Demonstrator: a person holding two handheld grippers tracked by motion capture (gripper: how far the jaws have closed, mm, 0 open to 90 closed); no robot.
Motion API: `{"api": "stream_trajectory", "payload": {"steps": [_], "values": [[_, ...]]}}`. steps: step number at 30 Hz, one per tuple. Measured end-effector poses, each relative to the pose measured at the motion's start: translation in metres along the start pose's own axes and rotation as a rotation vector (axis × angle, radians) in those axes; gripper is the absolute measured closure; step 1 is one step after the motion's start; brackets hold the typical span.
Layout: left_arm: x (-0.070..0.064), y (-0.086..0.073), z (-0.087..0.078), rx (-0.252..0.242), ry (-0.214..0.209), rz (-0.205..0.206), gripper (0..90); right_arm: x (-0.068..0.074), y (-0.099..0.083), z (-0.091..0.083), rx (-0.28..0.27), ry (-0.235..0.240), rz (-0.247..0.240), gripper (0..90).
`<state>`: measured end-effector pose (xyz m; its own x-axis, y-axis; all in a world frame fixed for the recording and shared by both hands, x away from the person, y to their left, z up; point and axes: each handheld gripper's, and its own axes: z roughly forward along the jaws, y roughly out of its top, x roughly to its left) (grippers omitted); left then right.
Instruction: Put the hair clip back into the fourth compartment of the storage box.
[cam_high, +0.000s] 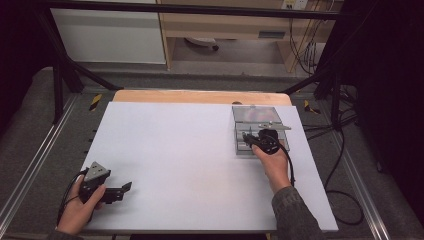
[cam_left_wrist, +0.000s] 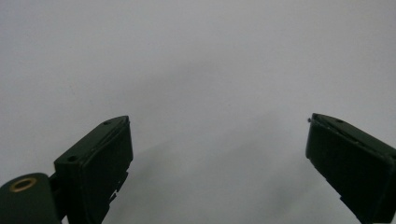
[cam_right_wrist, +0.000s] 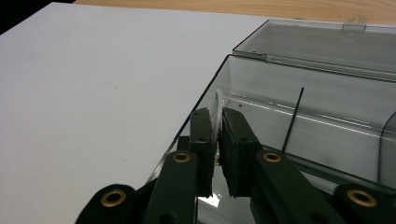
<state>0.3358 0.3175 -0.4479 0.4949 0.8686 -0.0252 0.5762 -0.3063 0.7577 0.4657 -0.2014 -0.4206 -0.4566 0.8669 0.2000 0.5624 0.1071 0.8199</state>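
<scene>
One thin white piece sits pinched in the right gripper.

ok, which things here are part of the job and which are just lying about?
In the job:
- right gripper, shut on a thin white item
- clear plastic box, lid open

Lying about:
- left gripper, open over the bare white table
- cables on the floor

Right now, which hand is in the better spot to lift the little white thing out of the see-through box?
The right. Its gripper is at the clear box, fingers closed on a thin white item. The left gripper is open, far across the white table.
</scene>
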Motion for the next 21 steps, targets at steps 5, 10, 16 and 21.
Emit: {"api": "stream_trajectory", "payload": {"steps": [5,10,16,21], "values": [[0.0001,-0.0005,0.0006,0.003,-0.003,-0.004,7.3,0.0003,-0.0022,0.0004,0.005,0.001,-0.005,83.2],[-0.0001,-0.0005,0.0008,0.008,-0.002,0.0,7.4,-0.0025,-0.0038,0.0016,0.01,-0.002,0.001,83.2],[-0.0003,-0.0006,0.0008,0.009,-0.003,0.001,7.4,-0.002,-0.0068,0.003,0.015,-0.001,0.003,83.2],[0.0002,-0.0007,0.0008,0.009,-0.002,-0.001,7.4,-0.0018,-0.0081,0.0051,0.017,-0.001,0.01,83.2]]}}
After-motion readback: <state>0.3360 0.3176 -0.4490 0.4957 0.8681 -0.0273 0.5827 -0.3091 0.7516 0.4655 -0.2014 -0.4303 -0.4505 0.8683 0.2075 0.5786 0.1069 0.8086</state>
